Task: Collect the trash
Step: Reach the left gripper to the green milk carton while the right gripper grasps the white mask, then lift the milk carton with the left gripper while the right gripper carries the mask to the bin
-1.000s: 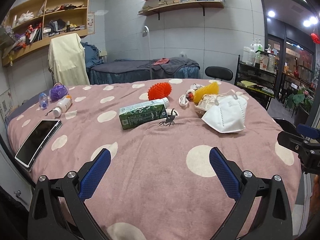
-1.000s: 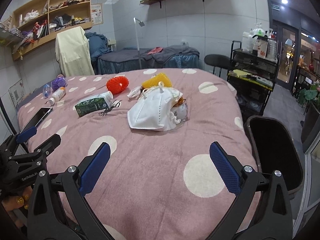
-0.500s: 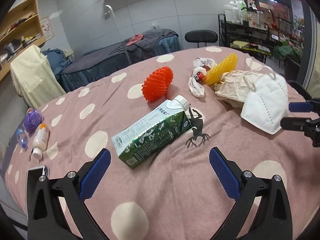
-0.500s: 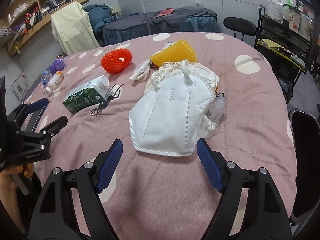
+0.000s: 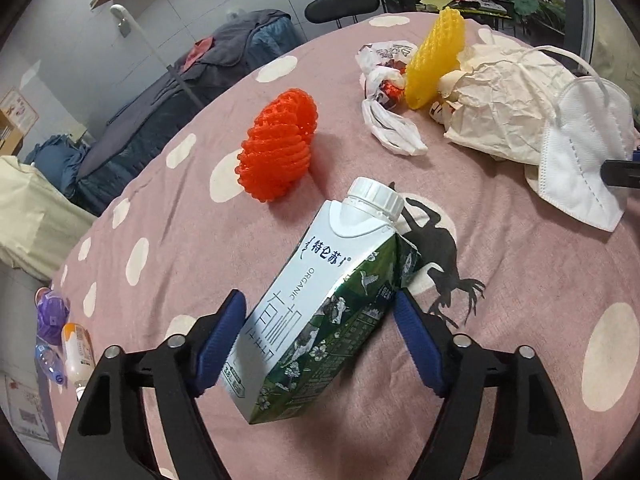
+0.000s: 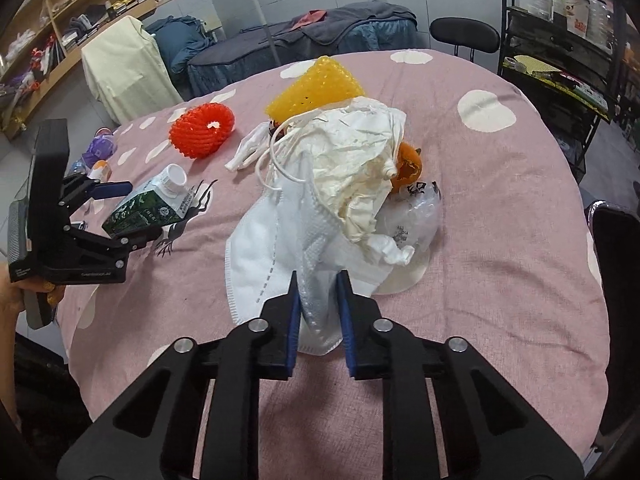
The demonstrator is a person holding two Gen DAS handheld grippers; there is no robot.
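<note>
Left wrist view. Left gripper [image 5: 320, 316] closed around the milk carton [image 5: 320, 304]; blue pads press both long sides of the carton near its lower half. Carton lies between the jaws, tilted, white cap pointing far and slightly right; its near end appears raised off the pink polka-dot tablecloth [image 5: 160, 208], though contact cannot be told for sure. Far left of the carton: red foam fruit net [image 5: 278, 146]. Far right: crumpled plastic wrapper [image 5: 386, 108], touching a yellow foam net [image 5: 434, 60]. Right of that, crumpled cream paper [image 5: 500, 108], with a white face mask [image 5: 580, 156] against its right side. A black printed figure on the cloth shows just right of the carton. Near left edge: small bottles, one purple, one orange-capped [image 5: 76, 348].

Right wrist view. Right gripper [image 6: 319, 312] clenched on the near fold of the face mask [image 6: 280, 256]; mask material is pinched between the two blue pads, the rest spreading far and left on the cloth. Cream paper [image 6: 352, 160] heaped on the mask's far side, yellow net [image 6: 316, 88] beyond it. Orange peel [image 6: 406, 166] and a clear plastic bag [image 6: 412, 216] sit right of the paper. Red net [image 6: 202, 130] far left. Left gripper [image 6: 116, 216] seen at the left edge, gripping the carton [image 6: 148, 208].
</note>
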